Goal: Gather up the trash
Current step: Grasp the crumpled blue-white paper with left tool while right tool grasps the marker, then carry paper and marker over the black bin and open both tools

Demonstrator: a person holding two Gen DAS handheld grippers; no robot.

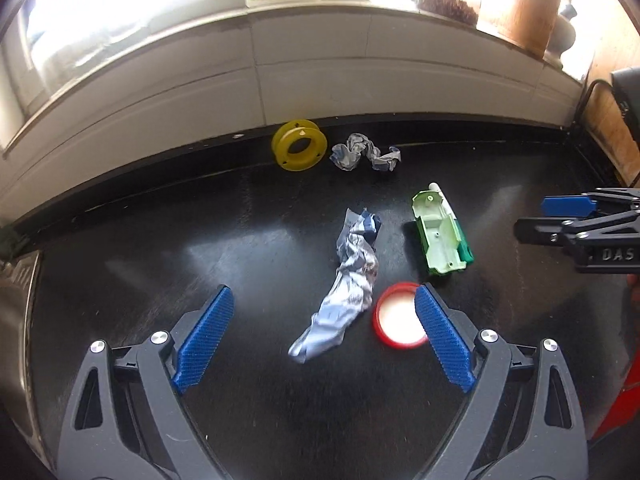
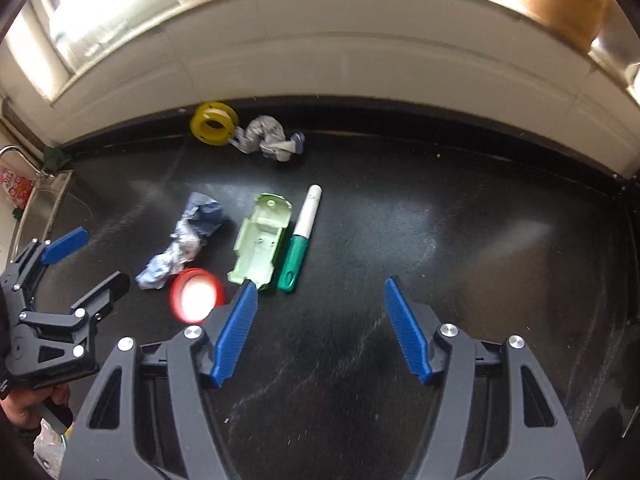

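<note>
On a black countertop [image 1: 120,264], a crumpled wrapper [image 1: 344,284] lies between the spread fingers of the left gripper [image 1: 324,304], red lid [image 1: 400,316] beside it, while the right gripper [image 2: 320,292] hovers spread and empty

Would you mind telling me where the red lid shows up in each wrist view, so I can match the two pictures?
Left wrist view: the red lid lies low and right of centre, partly behind the left gripper's right finger.
Right wrist view: the lid lies lower left, blurred, between both grippers.
Shared landmark: the long crumpled wrapper beside it.
</note>
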